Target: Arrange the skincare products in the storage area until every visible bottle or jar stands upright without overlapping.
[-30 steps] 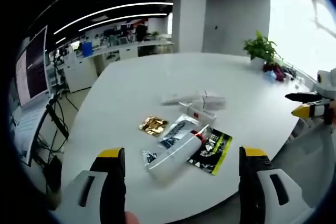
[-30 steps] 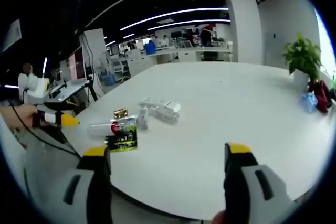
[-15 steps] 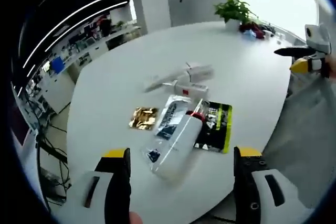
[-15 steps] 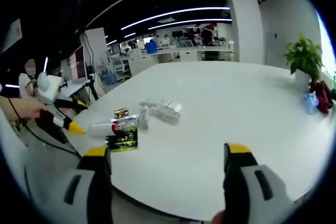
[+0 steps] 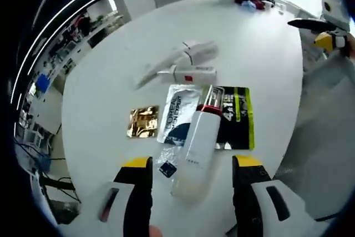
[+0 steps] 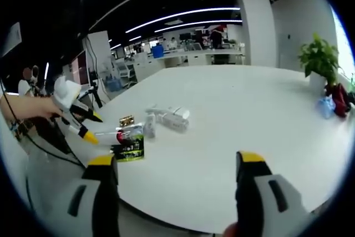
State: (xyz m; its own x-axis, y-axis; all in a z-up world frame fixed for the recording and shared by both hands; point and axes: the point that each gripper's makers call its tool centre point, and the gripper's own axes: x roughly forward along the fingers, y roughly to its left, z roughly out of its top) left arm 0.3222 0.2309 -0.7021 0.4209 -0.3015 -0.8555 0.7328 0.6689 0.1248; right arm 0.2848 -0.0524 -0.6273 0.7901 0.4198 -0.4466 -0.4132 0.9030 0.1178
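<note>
The step in hand looks like the reach for the first product: the left gripper (image 5: 191, 173) hangs over the near edge of the white table (image 5: 105, 81) with its jaws spread wide, and the white bottle with the red collar (image 5: 195, 148) lies on its side in line with the gap between them, its base towards the gripper. The jaws hold nothing and do not touch it.

The bottle rests across a silver sachet (image 5: 178, 114) on its left and a black-and-green sachet (image 5: 237, 116) on its right, so it overlaps both. A gold sachet (image 5: 142, 121) lies just left of the silver one, apart from the bottle. Farther off lie a white tube with a red mark (image 5: 188, 73) and, beyond it, a pale tube or two (image 5: 188, 53); the blur there leaves their number uncertain.

The right gripper (image 6: 175, 184) is also open and empty, well apart from the cluster, which sits to its far left.

No product stands upright yet. The next move probably calls for lowering the left jaws around the bottle's body, closing on it, then lifting and tipping it to stand on bare table clear of the sachets.
</note>
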